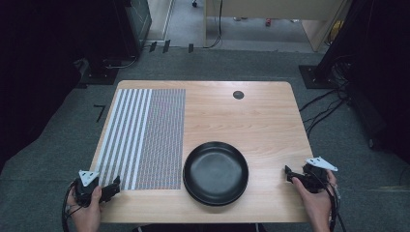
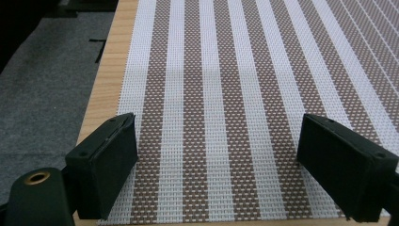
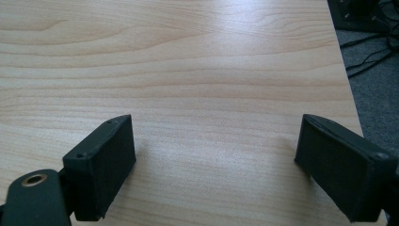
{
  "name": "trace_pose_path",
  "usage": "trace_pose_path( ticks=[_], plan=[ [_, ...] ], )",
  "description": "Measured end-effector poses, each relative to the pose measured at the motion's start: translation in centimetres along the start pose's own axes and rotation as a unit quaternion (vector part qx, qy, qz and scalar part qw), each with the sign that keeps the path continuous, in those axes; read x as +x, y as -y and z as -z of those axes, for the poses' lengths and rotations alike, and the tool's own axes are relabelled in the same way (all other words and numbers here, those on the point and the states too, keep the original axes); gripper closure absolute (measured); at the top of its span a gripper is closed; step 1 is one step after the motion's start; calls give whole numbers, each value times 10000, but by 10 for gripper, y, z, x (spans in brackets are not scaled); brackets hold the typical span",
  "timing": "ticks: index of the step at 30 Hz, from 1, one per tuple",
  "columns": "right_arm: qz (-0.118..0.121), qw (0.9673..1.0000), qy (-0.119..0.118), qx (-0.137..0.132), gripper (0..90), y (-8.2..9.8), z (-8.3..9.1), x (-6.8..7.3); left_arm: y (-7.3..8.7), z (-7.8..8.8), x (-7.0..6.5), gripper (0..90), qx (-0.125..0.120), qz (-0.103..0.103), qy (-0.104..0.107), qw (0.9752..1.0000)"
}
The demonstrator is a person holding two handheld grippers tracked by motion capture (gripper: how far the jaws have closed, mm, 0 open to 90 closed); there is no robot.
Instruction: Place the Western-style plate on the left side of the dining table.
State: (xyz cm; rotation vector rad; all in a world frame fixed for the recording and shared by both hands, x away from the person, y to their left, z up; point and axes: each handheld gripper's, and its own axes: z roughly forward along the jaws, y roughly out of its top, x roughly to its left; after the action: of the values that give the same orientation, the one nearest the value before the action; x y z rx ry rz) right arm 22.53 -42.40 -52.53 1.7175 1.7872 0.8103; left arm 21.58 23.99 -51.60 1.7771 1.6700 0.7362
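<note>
Seen from the high view, a pale wooden table (image 1: pixel 261 121) carries a striped woven placemat (image 1: pixel 145 137) along its left half and a black plate (image 1: pixel 215 172) near its front edge, just right of the mat's near right corner; the plate's rim and the mat's edge lie so close that we cannot tell whether they touch. We note a small dark round grommet (image 1: pixel 238 94) set in the tabletop toward the far edge. The left gripper (image 1: pixel 112 189) is held in the person's left hand (image 1: pixel 86 212) at the near left corner of the table, at the front edge of the placemat. In the left gripper view its two black jaws stand wide apart over the placemat (image 2: pixel 221 108), whose white and brown stripes run away from the camera, and nothing lies between them. The right gripper (image 1: pixel 290 175) is held in the right hand (image 1: pixel 316 200) near the table's right edge, well clear of the plate and pointing toward it. In the right gripper view we see its jaws equally wide, with bare wood grain (image 3: pixel 197 94) between them and grey carpet (image 3: pixel 376 80) beyond the table's edge. Each gripper carries a grey three-cornered plate on top.
</note>
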Motion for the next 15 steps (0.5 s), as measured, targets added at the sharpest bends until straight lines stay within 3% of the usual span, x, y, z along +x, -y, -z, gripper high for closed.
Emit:
trace_pose_path(
  ticks=[7, 15],
  plan=[
    [-92, 9999, -68, -20, 143, 0, 4, 1, -4, 1, -5, 125, -71, -8, 27, 10000],
    [-113, 9992, -42, -368, 172, -6, 11, 10, -10, 3, -17, 125, -144, -106, 128, 9998]
  ],
)
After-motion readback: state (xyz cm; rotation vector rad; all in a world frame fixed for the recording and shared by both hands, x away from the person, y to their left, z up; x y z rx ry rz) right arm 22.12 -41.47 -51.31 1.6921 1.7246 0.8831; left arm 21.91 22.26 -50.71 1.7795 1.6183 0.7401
